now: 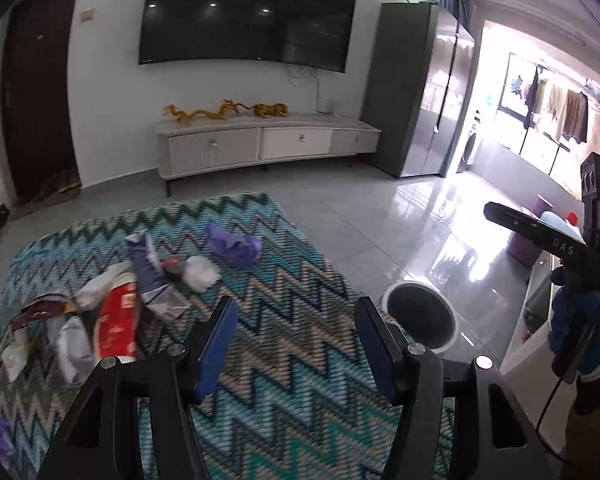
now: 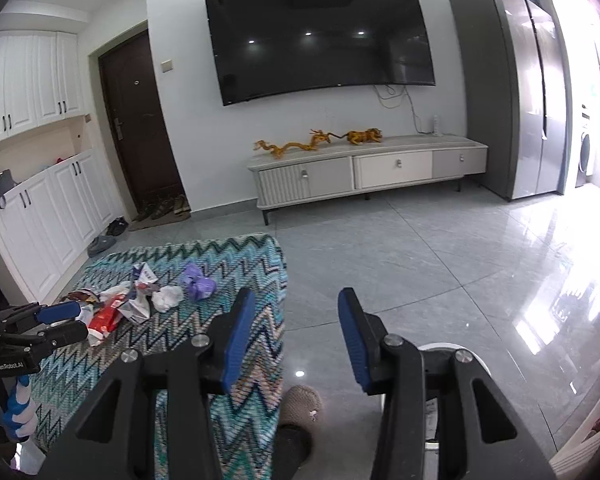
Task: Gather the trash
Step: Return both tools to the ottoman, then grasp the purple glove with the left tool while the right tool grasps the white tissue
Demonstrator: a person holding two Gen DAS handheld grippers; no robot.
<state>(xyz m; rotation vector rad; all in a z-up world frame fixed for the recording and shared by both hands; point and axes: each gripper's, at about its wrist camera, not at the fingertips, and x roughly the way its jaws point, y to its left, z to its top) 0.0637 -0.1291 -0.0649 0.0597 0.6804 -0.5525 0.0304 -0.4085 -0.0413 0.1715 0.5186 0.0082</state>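
We saw a zigzag-patterned cloth point(image 1: 292, 280) covering a table, its right edge near a round white bin point(image 1: 422, 316) on the grey tiled floor point(image 2: 420, 240). On the far left part of the cloth lay the trash pile point(image 1: 112, 304): a red wrapper point(image 1: 118, 324), a blue-grey packet point(image 1: 150, 276), a crumpled purple wrapper point(image 1: 234, 244) and a white tissue wad point(image 1: 200, 274) just beside one another. Our left gripper point(image 1: 296, 344) hung over the near cloth with its jaws apart and nothing between them. Our right gripper point(image 2: 296, 340), above the cloth's right edge, was likewise parted and empty.
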